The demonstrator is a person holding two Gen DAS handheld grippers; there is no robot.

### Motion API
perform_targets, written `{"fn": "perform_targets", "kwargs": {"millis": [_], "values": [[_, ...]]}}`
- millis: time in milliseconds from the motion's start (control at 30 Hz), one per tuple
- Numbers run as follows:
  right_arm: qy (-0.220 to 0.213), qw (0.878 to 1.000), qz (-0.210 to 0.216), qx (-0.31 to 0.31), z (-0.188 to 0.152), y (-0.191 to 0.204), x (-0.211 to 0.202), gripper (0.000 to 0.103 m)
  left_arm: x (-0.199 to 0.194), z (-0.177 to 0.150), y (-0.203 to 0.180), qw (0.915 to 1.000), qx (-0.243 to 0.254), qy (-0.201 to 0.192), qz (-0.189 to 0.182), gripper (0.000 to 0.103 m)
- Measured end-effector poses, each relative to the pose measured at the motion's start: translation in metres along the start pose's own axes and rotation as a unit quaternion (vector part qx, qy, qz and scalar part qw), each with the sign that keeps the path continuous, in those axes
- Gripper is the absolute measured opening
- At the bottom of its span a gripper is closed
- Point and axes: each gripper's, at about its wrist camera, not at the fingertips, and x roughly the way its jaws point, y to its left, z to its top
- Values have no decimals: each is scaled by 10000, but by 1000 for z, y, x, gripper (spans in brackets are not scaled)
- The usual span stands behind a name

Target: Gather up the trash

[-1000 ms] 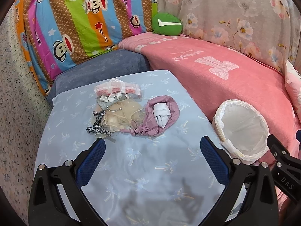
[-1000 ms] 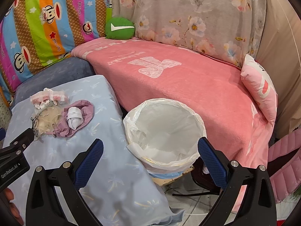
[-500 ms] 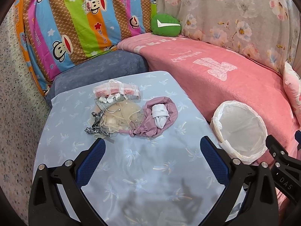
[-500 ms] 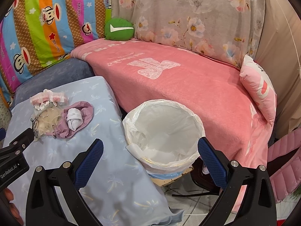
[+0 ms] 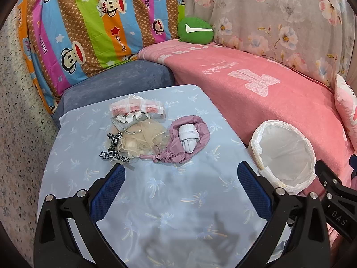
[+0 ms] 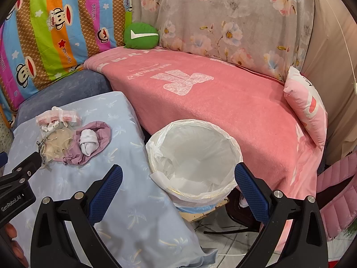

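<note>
Nothing is collected yet — the bin is empty; the trash pile lies left of it; my left gripper and right gripper gape wide, holding nothing.

Trash pile on table, bin right of it, beside sofa.

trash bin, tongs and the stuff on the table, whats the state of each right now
trash bin: upright, lined with a white bag, nothing seen inside
left tongs: open, empty, above the table
right tongs: open, empty, near the bin
purple bag: crumpled, lying on the table, a white bundle on it
beige mesh bag: crumpled, touching the purple bag
pink-topped packet: lying flat at the far side of the pile
</note>
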Motion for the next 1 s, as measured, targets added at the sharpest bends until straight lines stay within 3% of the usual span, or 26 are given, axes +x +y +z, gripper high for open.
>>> {"fn": "perform_targets", "kwargs": {"millis": [567, 1000], "values": [[32, 10000, -72, -33, 1, 1, -1, 97, 5, -4, 5, 9998, 24, 89, -179, 96], [-4, 9995, 315, -65, 10, 39, 8, 97, 16, -3, 32, 9999, -95, -1, -89, 96]]}}
